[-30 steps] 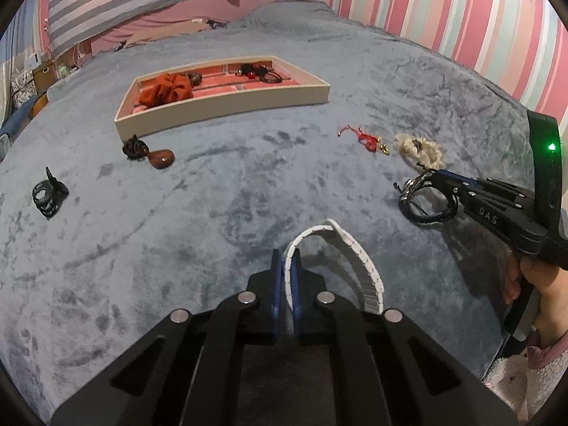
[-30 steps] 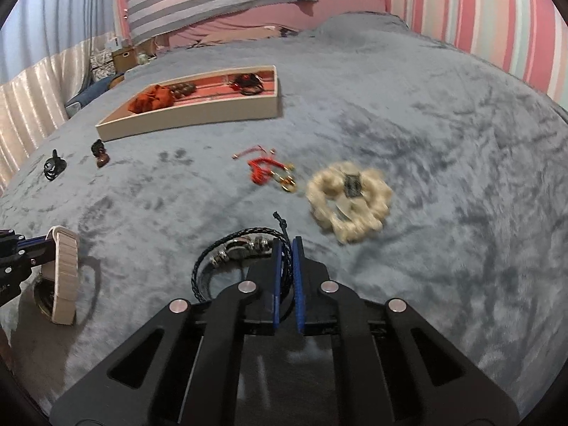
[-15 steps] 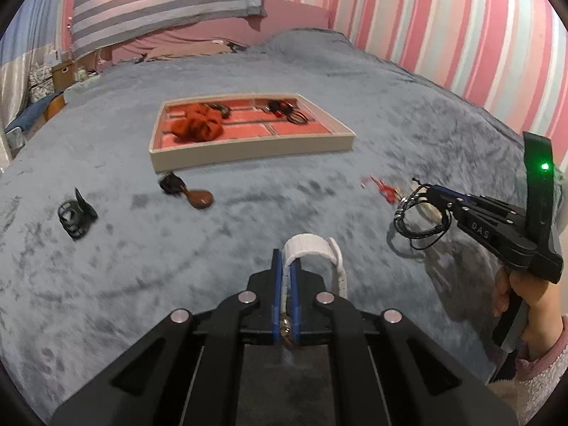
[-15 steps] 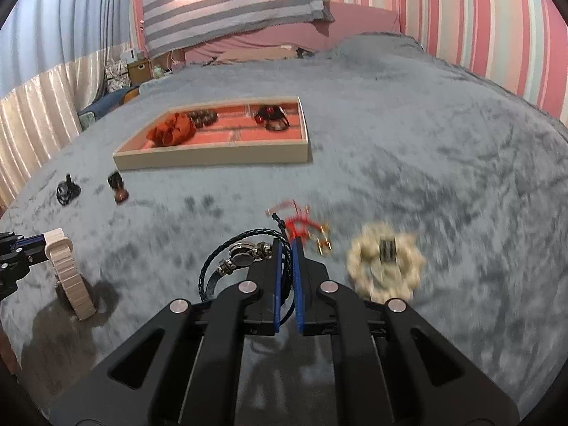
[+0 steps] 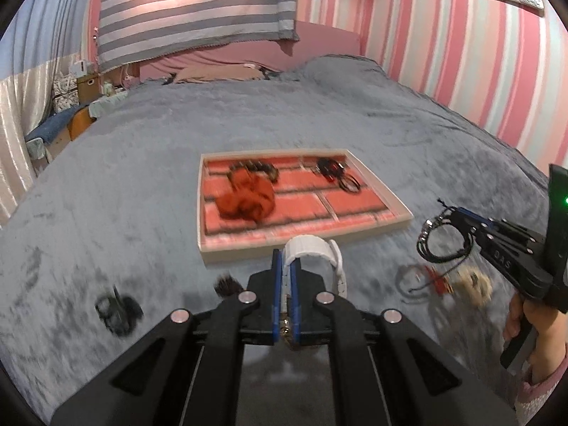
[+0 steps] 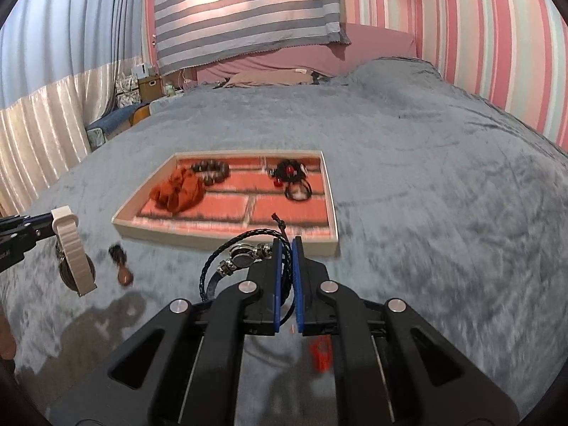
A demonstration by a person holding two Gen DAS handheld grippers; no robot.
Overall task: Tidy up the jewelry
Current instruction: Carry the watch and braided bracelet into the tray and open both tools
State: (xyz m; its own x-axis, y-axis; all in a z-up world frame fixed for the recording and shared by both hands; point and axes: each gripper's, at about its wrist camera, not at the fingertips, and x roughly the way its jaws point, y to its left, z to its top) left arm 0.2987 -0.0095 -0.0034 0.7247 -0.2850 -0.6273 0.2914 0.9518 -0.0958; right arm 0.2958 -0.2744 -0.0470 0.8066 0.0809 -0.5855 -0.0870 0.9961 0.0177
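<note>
My left gripper point(image 5: 286, 260) is shut on a white watch band point(image 5: 312, 248), which hangs above the grey bedspread just short of the jewelry tray point(image 5: 390, 195). The same white watch band point(image 6: 72, 248) shows at the left of the right wrist view. My right gripper point(image 6: 287, 245) is shut on a black braided bracelet point(image 6: 238, 259) with metal beads, lifted off the bed in front of the tray point(image 6: 330, 191). From the left wrist view this bracelet point(image 5: 442, 239) dangles at the right. The tray holds an orange scrunchie point(image 5: 246, 197), dark beads point(image 6: 211, 170) and black-red hair ties point(image 6: 293, 177).
On the bedspread lie a black hair clip point(image 5: 117, 310), a dark brown hair tie point(image 5: 227, 284), a red charm point(image 5: 438, 282) and a cream scrunchie point(image 5: 474, 284). A person's hand point(image 5: 532, 326) holds the right tool. Striped walls and a pillow stand behind.
Both grippers have risen off the bed and moved toward the tray, carrying the white band and the black bracelet. The tray now looms larger and nearer in both views.
</note>
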